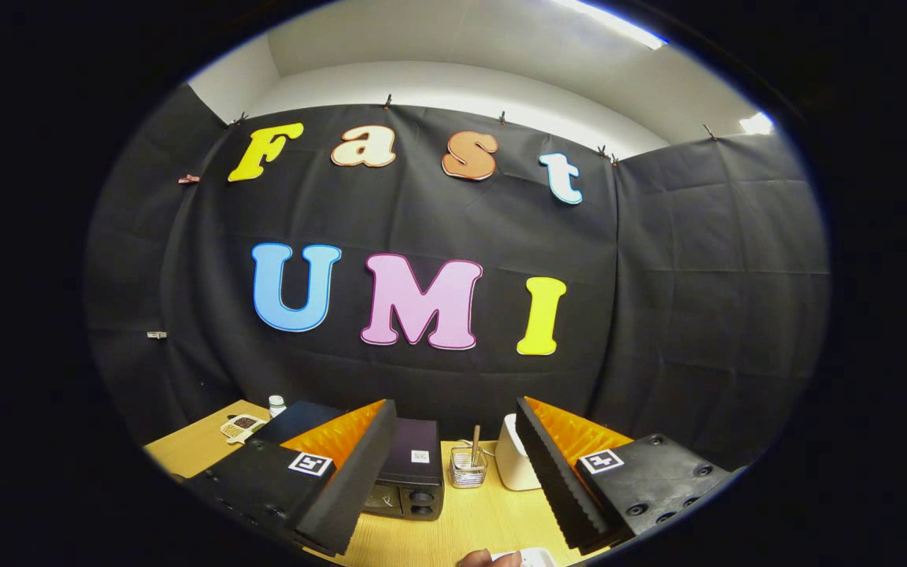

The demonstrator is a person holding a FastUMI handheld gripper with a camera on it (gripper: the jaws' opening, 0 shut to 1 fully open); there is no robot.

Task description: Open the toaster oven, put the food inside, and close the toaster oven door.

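Hanging high over the table [453, 524] with the gripper [442, 484] spread wide, fingers apart and clamping nothing. Lying just beyond the left finger [347, 480], low and slightly left of the midline: the oven [410, 468], partly hidden behind that finger. Facing back toward the gripper with its front, two knobs showing at the right end of that front; door looking closed, though mostly covered. Running its long axis across the table, left to right, square to the line of the fingers. Calling, by judgement, for a drop downward and a small shift left before reaching the door's handle, which is hidden here. Standing further right between the fingers: a wire holder [468, 466] with a stick in it, then a white box [516, 465] beside the right finger [552, 484]. Resting at the near edge: a fingertip [485, 559] touching something white, possibly the food's dish; cannot tell.
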